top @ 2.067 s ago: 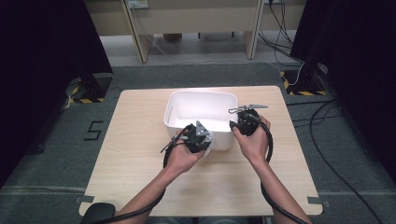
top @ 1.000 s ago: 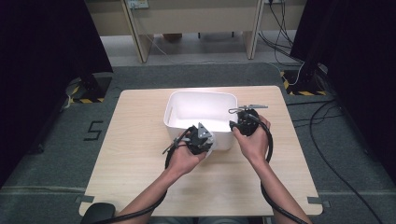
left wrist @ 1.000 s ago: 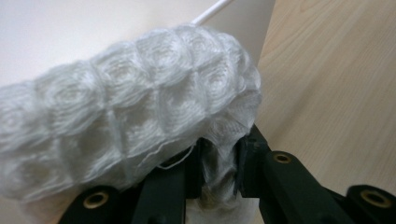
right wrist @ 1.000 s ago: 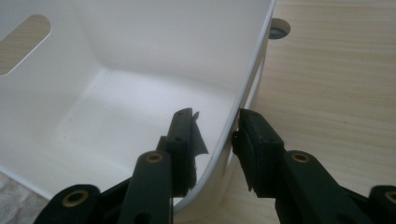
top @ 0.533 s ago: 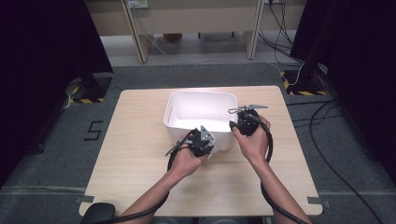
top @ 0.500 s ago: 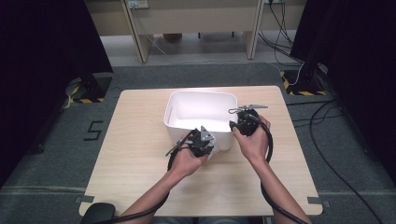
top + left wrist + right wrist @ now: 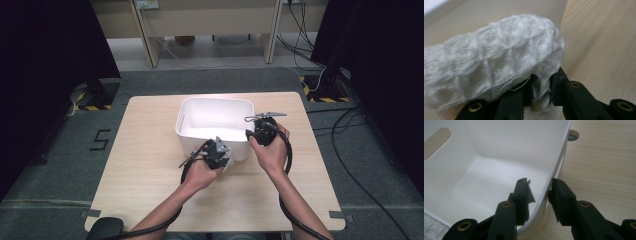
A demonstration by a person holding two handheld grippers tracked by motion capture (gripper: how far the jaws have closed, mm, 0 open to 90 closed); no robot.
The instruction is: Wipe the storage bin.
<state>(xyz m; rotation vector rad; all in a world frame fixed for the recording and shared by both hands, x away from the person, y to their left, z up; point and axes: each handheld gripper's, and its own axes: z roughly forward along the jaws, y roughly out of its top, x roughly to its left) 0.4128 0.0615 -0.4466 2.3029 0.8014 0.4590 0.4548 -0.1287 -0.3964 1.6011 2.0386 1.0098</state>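
My left hand-held gripper, clamped on the white cloth, has edged rightward along the bin's front wall (little else moved), while my right hand-held gripper stays clamped on the bin rim, steadying it for wiping.

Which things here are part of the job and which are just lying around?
In the job: white cloth pinched by the left gripper; white bin, its wall clamped by the right gripper.
Lying about: floor cables; number five marking.

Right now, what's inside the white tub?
The white tub looks empty: bare white floor and walls. The right tool straddles its rim. The near wall hides the closest strip of floor from above.
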